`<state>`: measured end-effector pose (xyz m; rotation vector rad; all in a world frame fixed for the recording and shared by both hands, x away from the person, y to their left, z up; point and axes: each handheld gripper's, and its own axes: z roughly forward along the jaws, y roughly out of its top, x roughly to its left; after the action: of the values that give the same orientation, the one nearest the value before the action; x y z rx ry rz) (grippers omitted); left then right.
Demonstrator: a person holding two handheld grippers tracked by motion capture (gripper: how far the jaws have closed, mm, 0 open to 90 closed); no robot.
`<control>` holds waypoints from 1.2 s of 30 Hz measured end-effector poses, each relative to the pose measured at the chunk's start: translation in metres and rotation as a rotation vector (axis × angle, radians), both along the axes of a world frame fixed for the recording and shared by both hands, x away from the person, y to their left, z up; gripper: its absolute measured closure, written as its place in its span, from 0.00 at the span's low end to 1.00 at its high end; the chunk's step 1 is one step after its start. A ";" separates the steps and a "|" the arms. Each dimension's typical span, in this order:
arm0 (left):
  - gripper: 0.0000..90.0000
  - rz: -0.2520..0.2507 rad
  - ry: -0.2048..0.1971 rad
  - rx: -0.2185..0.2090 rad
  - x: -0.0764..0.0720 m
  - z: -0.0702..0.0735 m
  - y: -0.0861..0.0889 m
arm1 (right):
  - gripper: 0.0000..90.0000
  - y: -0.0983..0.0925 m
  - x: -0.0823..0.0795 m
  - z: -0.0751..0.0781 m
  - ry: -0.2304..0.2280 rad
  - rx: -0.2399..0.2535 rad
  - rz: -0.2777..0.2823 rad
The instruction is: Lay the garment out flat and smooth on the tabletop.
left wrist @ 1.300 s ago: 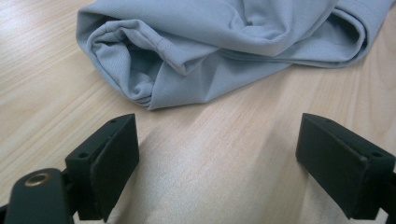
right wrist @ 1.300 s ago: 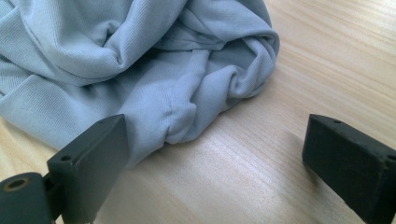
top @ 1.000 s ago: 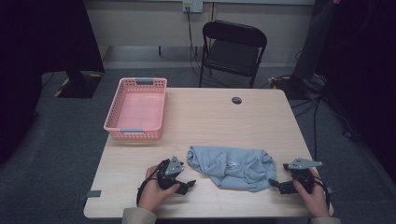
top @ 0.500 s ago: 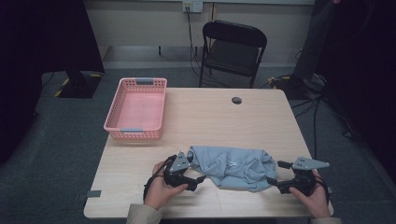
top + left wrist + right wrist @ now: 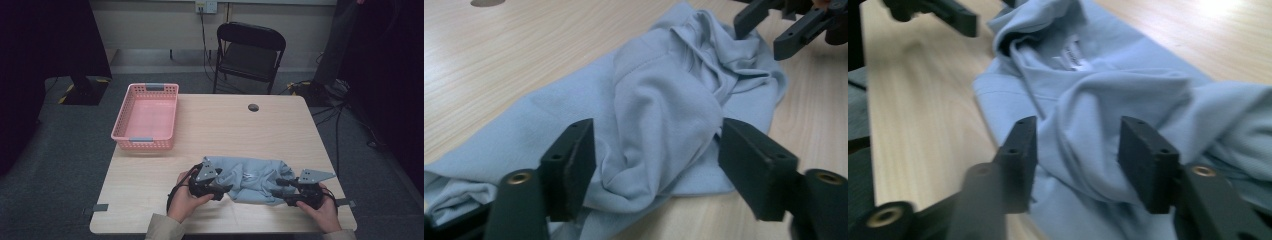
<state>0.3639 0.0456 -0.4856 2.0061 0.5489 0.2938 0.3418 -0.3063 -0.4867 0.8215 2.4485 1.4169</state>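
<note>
Table (image 5: pixel 225 130): crumpled shirt (image 5: pixel 250 177), underside hidden

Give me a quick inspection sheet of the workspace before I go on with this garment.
Surface: wooden table, bare apart from the items below.
Job's things: crumpled light blue garment near the front edge.
Clutter: pink basket at the left rear, empty; small dark disc at the rear.
Grippers: left gripper and right gripper at opposite ends of the garment, jaws just closing around folds, pads not yet pressing.
Cables: a black one loops by the left hand.
Surroundings: folding chair behind the table; floor cables at right.
</note>
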 end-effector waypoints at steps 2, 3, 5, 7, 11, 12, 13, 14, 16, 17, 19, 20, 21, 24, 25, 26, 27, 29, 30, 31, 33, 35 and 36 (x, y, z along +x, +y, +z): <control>0.44 -0.004 0.001 -0.001 0.001 0.000 -0.001 | 0.61 0.003 0.000 -0.001 0.007 -0.010 0.008; 0.46 -0.013 0.015 0.002 0.002 -0.001 -0.003 | 0.63 0.004 0.000 -0.002 0.007 -0.016 0.003; 0.47 -0.024 0.011 0.019 0.002 -0.002 -0.004 | 0.65 0.006 0.001 -0.003 0.010 -0.008 0.007; 0.49 -0.029 0.019 0.033 0.002 -0.004 -0.004 | 0.68 0.007 0.003 -0.005 0.014 -0.014 0.003; 0.64 -0.035 0.047 0.049 0.004 -0.007 -0.003 | 0.76 0.007 0.004 -0.008 0.028 -0.017 -0.005; 0.66 -0.035 0.047 0.049 0.004 -0.007 -0.003 | 0.78 0.006 0.005 -0.008 0.038 -0.011 -0.011; 0.71 -0.044 0.045 0.056 0.004 -0.008 -0.003 | 0.81 0.005 0.005 -0.008 0.043 -0.005 -0.020; 0.75 -0.046 0.051 0.052 0.004 -0.008 -0.002 | 0.83 0.004 0.006 -0.008 0.050 -0.001 -0.025; 0.84 -0.043 0.059 0.045 0.004 -0.007 -0.002 | 0.88 0.003 0.006 -0.008 0.068 0.002 -0.024; 0.88 -0.044 0.058 0.046 0.003 -0.005 -0.001 | 0.90 0.003 0.006 -0.009 0.070 -0.001 -0.021; 0.94 -0.050 0.050 0.049 0.003 -0.003 -0.001 | 0.93 0.003 0.005 -0.008 0.076 0.000 -0.025; 0.96 -0.050 0.050 0.049 0.003 -0.003 -0.001 | 0.94 0.002 0.004 -0.007 0.074 0.008 -0.027; 0.97 -0.052 0.047 0.046 0.003 -0.003 -0.001 | 0.94 0.001 0.004 -0.005 0.072 0.026 -0.026; 0.98 -0.042 0.037 0.021 0.003 0.001 0.000 | 0.95 -0.002 0.003 -0.002 0.062 0.051 -0.034; 0.98 -0.041 0.032 0.017 0.003 0.001 0.000 | 0.95 -0.003 0.003 -0.001 0.060 0.052 -0.036; 0.98 -0.041 0.032 0.017 0.003 0.001 0.000 | 0.95 -0.003 0.002 -0.001 0.057 0.052 -0.037; 0.98 -0.042 0.032 0.014 0.003 0.002 0.000 | 0.95 -0.004 0.002 -0.001 0.054 0.052 -0.041; 0.98 -0.042 0.020 0.013 0.003 0.004 0.000 | 0.95 -0.005 0.002 -0.001 0.051 0.054 -0.043; 0.98 -0.040 0.015 0.007 0.003 0.005 0.000 | 0.95 -0.005 0.002 -0.001 0.051 0.054 -0.043; 0.98 -0.036 0.014 0.002 0.003 0.005 0.001 | 0.95 -0.005 0.002 -0.001 0.047 0.057 -0.045; 0.98 -0.022 0.012 -0.011 0.003 0.006 0.004 | 0.95 -0.005 0.001 0.001 0.038 0.063 -0.044; 0.98 -0.015 0.010 -0.018 0.004 0.007 0.006 | 0.95 -0.006 0.001 0.003 0.033 0.076 -0.045; 0.98 -0.012 0.007 -0.025 0.004 0.008 0.006 | 0.95 -0.006 0.001 0.004 0.027 0.076 -0.049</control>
<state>0.3682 0.0519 -0.4776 1.9868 0.5420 0.2712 0.3426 -0.3122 -0.4831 0.9154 2.3898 1.4993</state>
